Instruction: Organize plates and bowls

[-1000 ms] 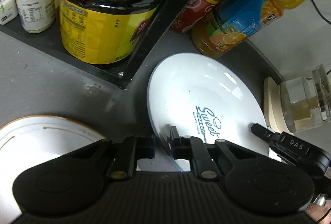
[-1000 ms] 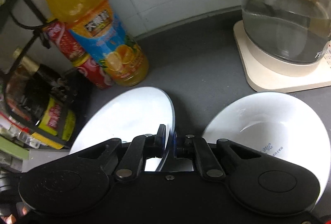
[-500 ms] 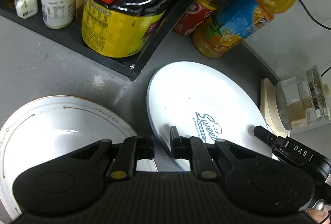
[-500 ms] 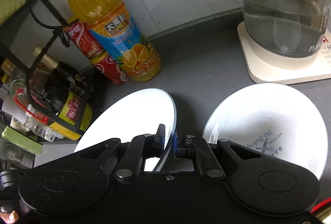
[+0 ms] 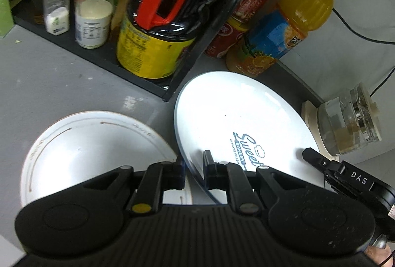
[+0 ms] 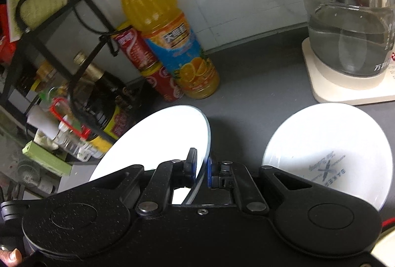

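Note:
Both grippers are shut on the rim of one white plate with blue "Sweet Bakery" print [image 5: 237, 119], held above the grey counter. My left gripper [image 5: 193, 169] pinches its near edge. My right gripper [image 6: 202, 169] pinches the opposite edge; the plate shows in the right wrist view [image 6: 160, 138] and the right gripper's body shows at the plate's right in the left wrist view [image 5: 345, 173]. A white plate with a brown rim line [image 5: 93, 151] lies on the counter left of my left gripper. A white bowl with grey print [image 6: 328, 153] sits right of my right gripper.
A black rack [image 5: 138, 74] holds a soy sauce jug [image 5: 158, 45] and spice jars [image 5: 95, 17]. An orange juice bottle [image 6: 167, 37] and red cans [image 6: 148, 67] stand by the wall. A glass kettle on a cream base [image 6: 350, 45] stands at right.
Both grippers have risen and drawn back with the printed plate. More of the brown-rimmed plate, the rack and the bowl's surroundings have come into view.

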`<state>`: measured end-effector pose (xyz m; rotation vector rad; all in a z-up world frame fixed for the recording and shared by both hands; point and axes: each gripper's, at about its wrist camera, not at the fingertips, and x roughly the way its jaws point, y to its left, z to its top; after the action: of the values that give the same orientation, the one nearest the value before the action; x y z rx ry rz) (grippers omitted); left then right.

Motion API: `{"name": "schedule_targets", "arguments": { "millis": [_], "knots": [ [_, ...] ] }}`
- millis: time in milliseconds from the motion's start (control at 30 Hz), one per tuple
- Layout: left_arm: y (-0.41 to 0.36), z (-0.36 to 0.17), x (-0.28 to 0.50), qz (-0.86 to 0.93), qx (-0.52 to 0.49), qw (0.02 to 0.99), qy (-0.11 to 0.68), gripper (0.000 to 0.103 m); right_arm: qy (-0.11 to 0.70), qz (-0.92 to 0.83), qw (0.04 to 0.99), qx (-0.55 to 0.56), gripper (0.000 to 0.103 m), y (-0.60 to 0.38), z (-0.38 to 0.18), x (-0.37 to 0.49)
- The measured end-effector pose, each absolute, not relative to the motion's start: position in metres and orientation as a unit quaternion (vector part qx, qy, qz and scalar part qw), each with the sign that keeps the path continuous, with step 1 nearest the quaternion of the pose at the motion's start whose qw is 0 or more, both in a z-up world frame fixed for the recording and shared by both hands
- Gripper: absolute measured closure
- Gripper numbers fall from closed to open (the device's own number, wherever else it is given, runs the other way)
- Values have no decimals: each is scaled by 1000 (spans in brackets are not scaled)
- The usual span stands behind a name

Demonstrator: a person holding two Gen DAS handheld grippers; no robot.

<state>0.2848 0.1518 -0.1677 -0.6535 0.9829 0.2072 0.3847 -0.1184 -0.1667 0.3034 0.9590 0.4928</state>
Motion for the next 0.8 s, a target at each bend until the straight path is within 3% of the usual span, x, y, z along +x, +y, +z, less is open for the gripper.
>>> {"name": "schedule_targets", "arguments": {
  "millis": [800],
  "knots": [
    [189,-170,175,175,-350,798,458,91,476,318,816,84,94,-59,-169,325]
  ]
}}
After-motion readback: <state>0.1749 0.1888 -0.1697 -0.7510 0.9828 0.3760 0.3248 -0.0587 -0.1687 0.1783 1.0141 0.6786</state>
